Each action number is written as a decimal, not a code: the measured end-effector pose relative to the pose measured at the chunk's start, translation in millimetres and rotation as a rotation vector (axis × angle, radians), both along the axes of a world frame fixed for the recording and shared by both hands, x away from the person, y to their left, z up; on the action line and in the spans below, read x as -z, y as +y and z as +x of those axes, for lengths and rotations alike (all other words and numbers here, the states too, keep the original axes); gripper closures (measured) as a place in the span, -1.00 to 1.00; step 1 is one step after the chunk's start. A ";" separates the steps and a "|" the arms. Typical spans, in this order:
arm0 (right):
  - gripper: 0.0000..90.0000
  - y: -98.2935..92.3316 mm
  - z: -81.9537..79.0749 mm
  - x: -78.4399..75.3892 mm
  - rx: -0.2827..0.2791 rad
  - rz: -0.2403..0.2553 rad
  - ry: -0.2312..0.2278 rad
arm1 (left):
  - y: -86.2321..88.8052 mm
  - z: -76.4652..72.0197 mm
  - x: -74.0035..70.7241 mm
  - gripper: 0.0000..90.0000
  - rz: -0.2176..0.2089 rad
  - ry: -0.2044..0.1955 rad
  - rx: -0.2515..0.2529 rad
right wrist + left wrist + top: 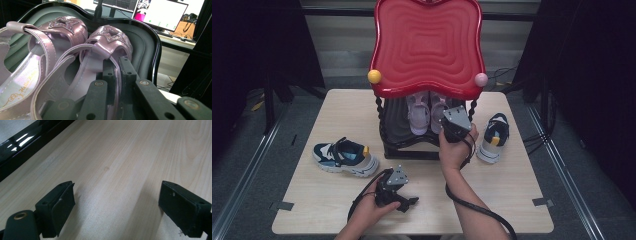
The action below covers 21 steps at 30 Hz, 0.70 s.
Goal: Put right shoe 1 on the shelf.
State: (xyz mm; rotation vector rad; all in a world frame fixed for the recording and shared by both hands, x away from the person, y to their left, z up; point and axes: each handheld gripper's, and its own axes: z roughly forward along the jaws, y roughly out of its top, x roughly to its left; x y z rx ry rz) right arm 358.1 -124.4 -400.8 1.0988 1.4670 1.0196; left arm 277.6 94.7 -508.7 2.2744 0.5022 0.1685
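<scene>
Sandals [427, 111] in pale lilac sit side by side on the lower shelf of a red-topped rack [427, 45] at the middle of the table [312, 210], and the work in hand looks to be setting this pair on the shelf or lifting it off; which of the two I cannot tell. The right gripper [451, 120] reaches under the red top, and its jaws are pinched tight on the back strap of the right-hand sandal [100, 50], so that shoe is in hold while its sole seems to rest on the dark shelf [142, 42]. The left gripper [404, 204] rests low near the front edge of the table, jaws spread wide with nothing between them but bare wood. Two navy-and-white sneakers stand on the table outside the rack, one to its left [344, 157] and one to its right [493, 136], so by my judgement the sandals are the part under way and the sneakers are untouched. From the high view comes the layout: the rack, both sneakers and both hands. From the right gripper view comes the grip itself, with the thin strap squeezed between the pads, the glittery star on each toe, and a lit monitor [162, 13] beyond the shelf. From the left gripper view come the parted pads [62, 205] and a glossy black edge [22, 145] of the rack's base.
</scene>
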 end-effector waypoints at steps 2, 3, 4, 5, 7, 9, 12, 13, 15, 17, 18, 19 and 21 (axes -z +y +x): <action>0.88 0.6 0.4 0.0 0.000 -0.003 0.006 | 0.0 0.1 0.0 -0.72 0.000 0.000 0.001; 0.88 1.0 0.7 0.1 0.000 -0.002 0.005 | 0.0 0.0 0.0 -0.72 0.000 0.000 0.000; 0.88 1.6 1.0 0.1 0.001 -0.002 0.004 | 0.0 0.0 0.0 -0.72 0.000 0.001 0.000; 0.88 2.0 1.2 0.2 0.000 -0.003 0.003 | 0.0 0.0 0.0 -0.72 0.000 0.000 0.000; 0.88 2.6 1.5 0.3 0.001 -0.003 0.003 | 0.0 0.0 0.0 -0.72 0.000 0.001 0.000; 0.88 2.5 1.6 0.7 0.003 -0.005 0.003 | 0.0 0.0 0.0 -0.72 0.000 0.001 0.000; 0.88 2.4 1.4 2.3 0.001 -0.004 0.001 | 0.0 0.0 0.0 -0.72 0.000 0.001 0.000; 0.88 2.1 1.5 3.0 0.002 -0.006 0.004 | 0.0 0.0 0.0 -0.72 0.000 0.001 0.000; 0.88 2.3 1.3 3.5 -0.003 0.005 0.003 | 0.0 0.0 0.0 -0.72 0.000 0.001 0.000; 0.88 2.5 1.0 3.7 0.000 0.002 0.003 | 0.0 0.0 0.0 -0.72 0.000 0.001 0.000; 0.88 3.0 1.0 3.8 -0.001 0.003 0.004 | 0.0 0.0 0.0 -0.72 0.000 0.001 0.000; 0.88 3.3 0.7 3.9 -0.002 0.003 0.003 | 0.0 0.0 0.0 -0.72 0.000 0.001 0.000; 0.87 3.4 0.5 4.7 -0.001 -0.001 0.008 | 0.0 0.0 0.0 -0.72 0.000 0.001 0.000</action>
